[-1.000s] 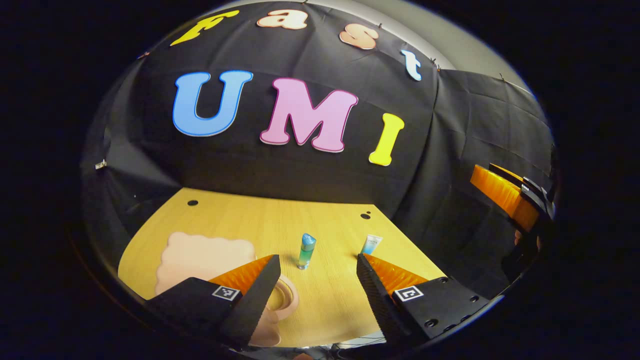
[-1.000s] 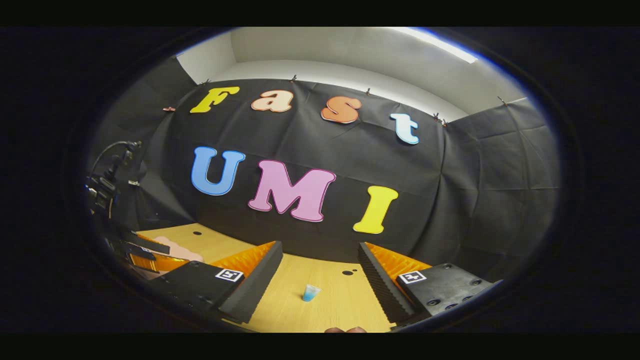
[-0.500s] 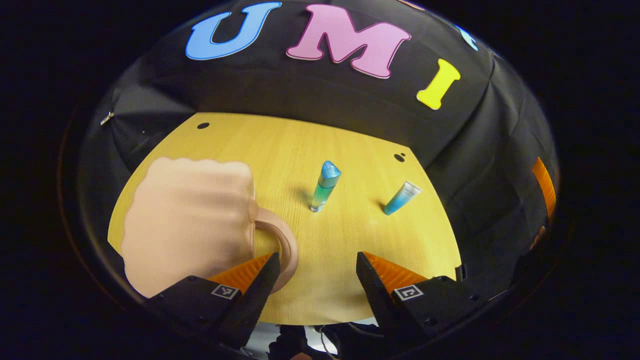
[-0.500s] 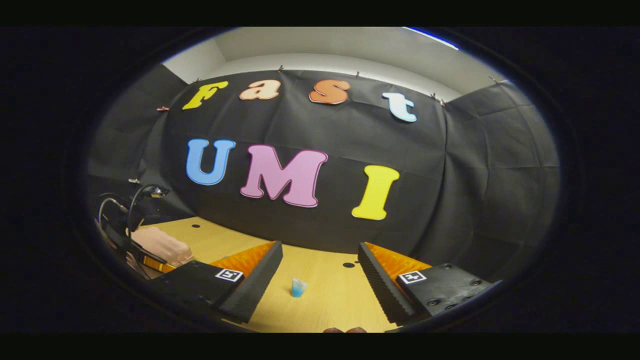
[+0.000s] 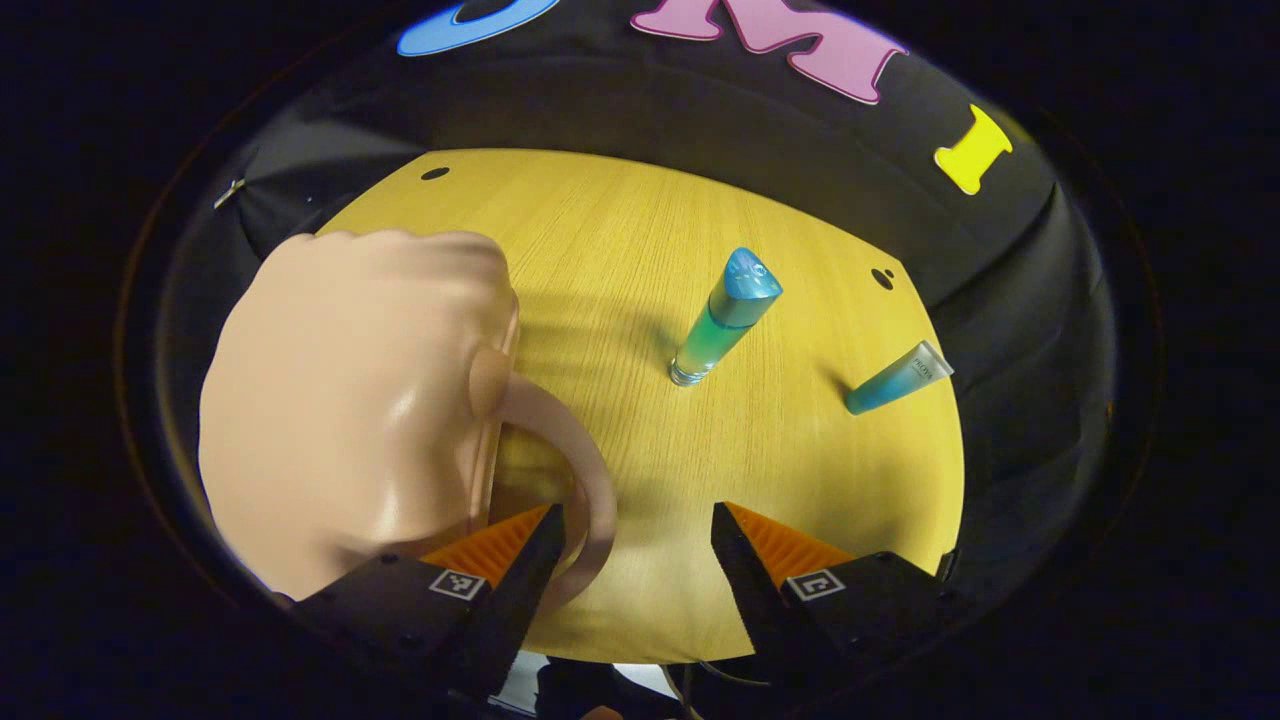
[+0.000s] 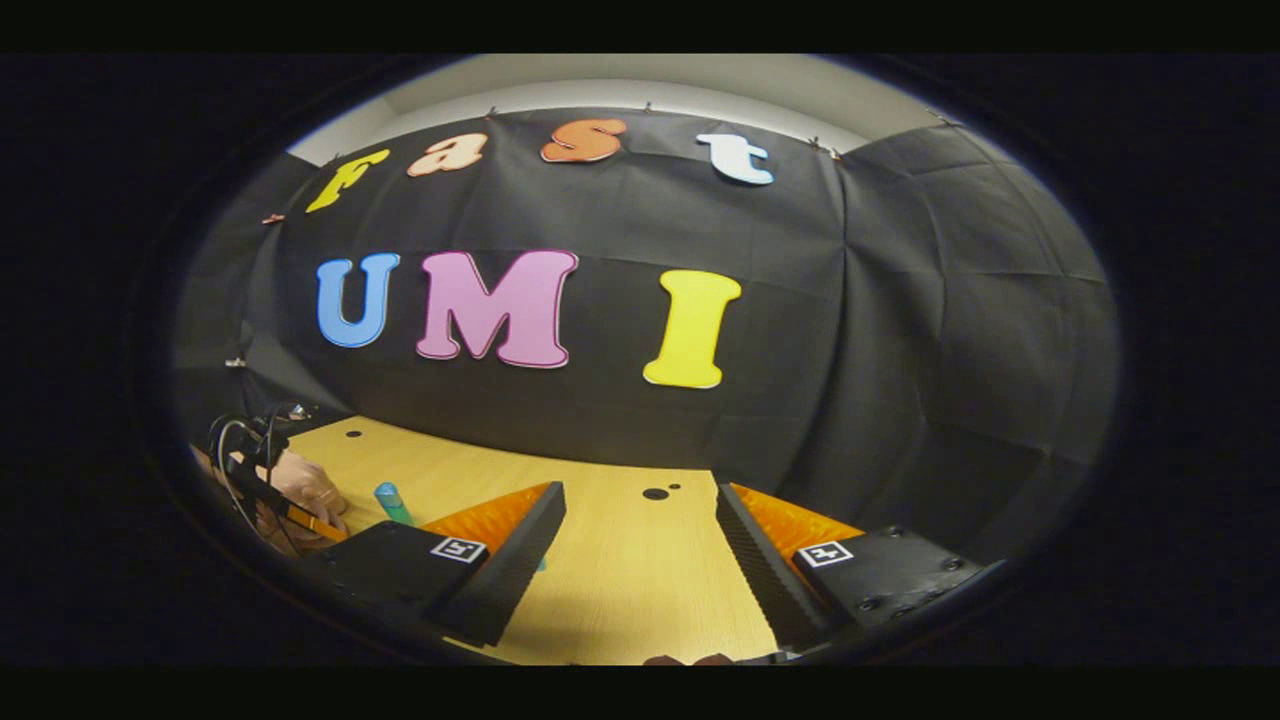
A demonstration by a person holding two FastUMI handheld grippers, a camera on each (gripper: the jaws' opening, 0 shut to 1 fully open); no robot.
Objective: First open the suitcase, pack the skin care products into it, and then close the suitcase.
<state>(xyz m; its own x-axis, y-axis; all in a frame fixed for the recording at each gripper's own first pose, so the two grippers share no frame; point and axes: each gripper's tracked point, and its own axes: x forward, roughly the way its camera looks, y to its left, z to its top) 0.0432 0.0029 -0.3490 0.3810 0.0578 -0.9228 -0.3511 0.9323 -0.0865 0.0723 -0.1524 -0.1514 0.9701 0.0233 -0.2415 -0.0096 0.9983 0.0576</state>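
Wooden table lies under the left gripper, fingers spread with nothing between; the peach suitcase sits closed just beyond its left finger, handle alongside. Farther off stand a blue-green bottle and tube. Right gripper hangs spread wide, gripping nothing.

Black cloth walls behind a light wooden table.

We record that the left gripper has tipped downward and closed on the pink suitcase, whose handle now lies beside its left finger. The right gripper has swung rightward; the blue-green bottle now appears left of its fingers.
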